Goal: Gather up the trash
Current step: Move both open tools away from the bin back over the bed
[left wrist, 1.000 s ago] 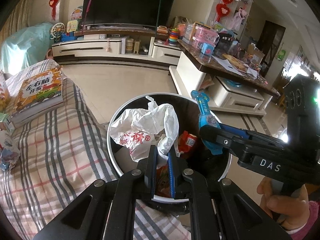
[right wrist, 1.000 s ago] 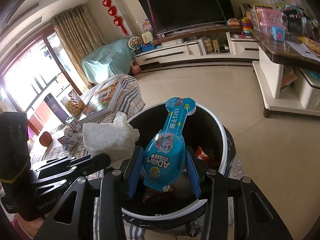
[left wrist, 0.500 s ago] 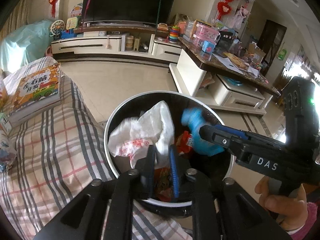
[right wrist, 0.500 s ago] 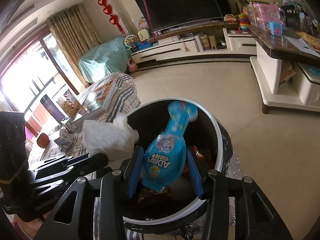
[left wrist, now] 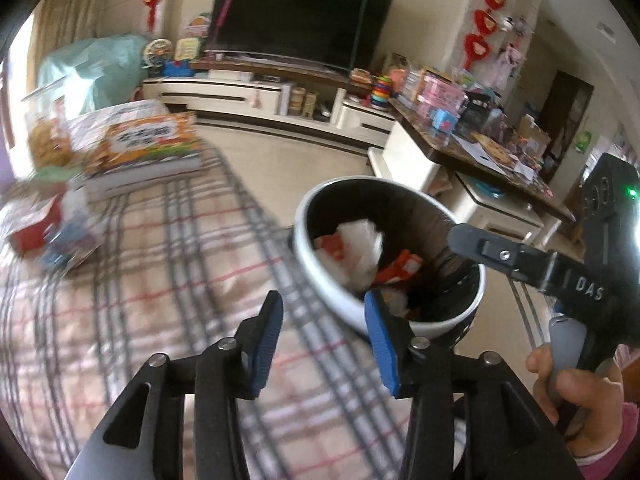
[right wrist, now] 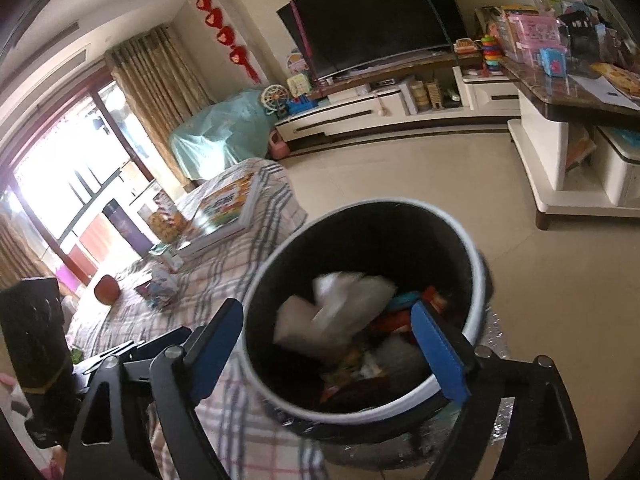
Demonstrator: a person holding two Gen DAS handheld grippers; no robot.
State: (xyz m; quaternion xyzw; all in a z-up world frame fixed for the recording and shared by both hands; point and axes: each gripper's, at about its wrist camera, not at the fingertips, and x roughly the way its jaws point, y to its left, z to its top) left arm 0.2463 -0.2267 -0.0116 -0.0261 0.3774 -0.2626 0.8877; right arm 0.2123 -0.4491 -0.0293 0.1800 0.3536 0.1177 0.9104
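The trash lies in the bin (right wrist: 478, 276), a round container with a white rim and dark inner wall standing on the floor (right wrist: 420, 176) against the edge of the checked tabletop (left wrist: 160, 272). Inside it, a crumpled white bag (right wrist: 340, 312) lies on top, with a blue packet (right wrist: 404, 302) and red wrappers (left wrist: 400, 266) beside it; the lower contents are too blurred to identify.

The right hand-held gripper (right wrist: 328, 356) points steeply down over the near rim. Its jaws have just been opening and now stand wide apart, released, with nothing between the blue pads. In the left wrist view, a hand (left wrist: 576, 400) grips its handle at lower right.

The left hand-held gripper (left wrist: 324, 338) sits over the tabletop edge, left of the bin. Its jaws have just been opening and stand partly apart, released, with nothing held.

On the tabletop, well clear of both grippers, a book (left wrist: 148, 148) lies flat, with small packets (left wrist: 52, 236) near it. A television (right wrist: 376, 16) and a low cabinet (right wrist: 360, 116) stand across the floor.
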